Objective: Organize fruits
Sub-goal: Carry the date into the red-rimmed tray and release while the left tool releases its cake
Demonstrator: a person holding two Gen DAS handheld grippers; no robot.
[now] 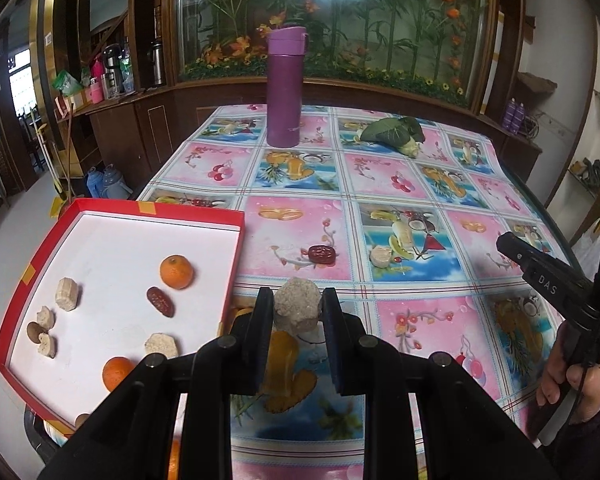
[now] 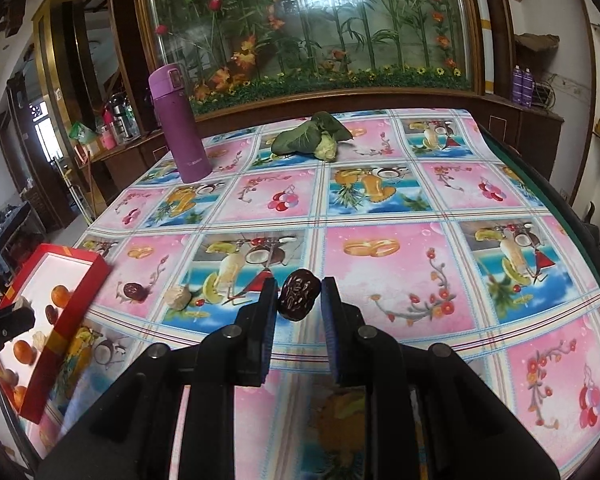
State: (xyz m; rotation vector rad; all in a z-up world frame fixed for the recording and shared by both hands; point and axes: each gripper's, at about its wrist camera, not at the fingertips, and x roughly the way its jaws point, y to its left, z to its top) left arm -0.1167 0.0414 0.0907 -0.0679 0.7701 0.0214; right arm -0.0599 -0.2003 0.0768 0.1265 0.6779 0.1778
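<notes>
Black plastic fingers of the left gripper (image 1: 297, 307) are seen clamped on a pale, grainy, faceted chunk (image 1: 297, 307), pads touching both its sides, held just right of the red cardboard box (image 1: 236, 258). Inside the white-lined box two smooth oranges (image 1: 176, 271), a wrinkled red date (image 1: 160, 301) and several similar pale chunks are seen. The right gripper (image 2: 299, 297) is closed around a dark, glossy, wrinkled date (image 2: 298, 294); the left pad touches it, right-side contact cannot be told. Another date (image 2: 134, 291) and a pale chunk (image 2: 177, 298) are left on the glossy patterned tablecloth (image 2: 400, 280). A matte purple flask (image 2: 182, 124) is stood upright at the far edge.
</notes>
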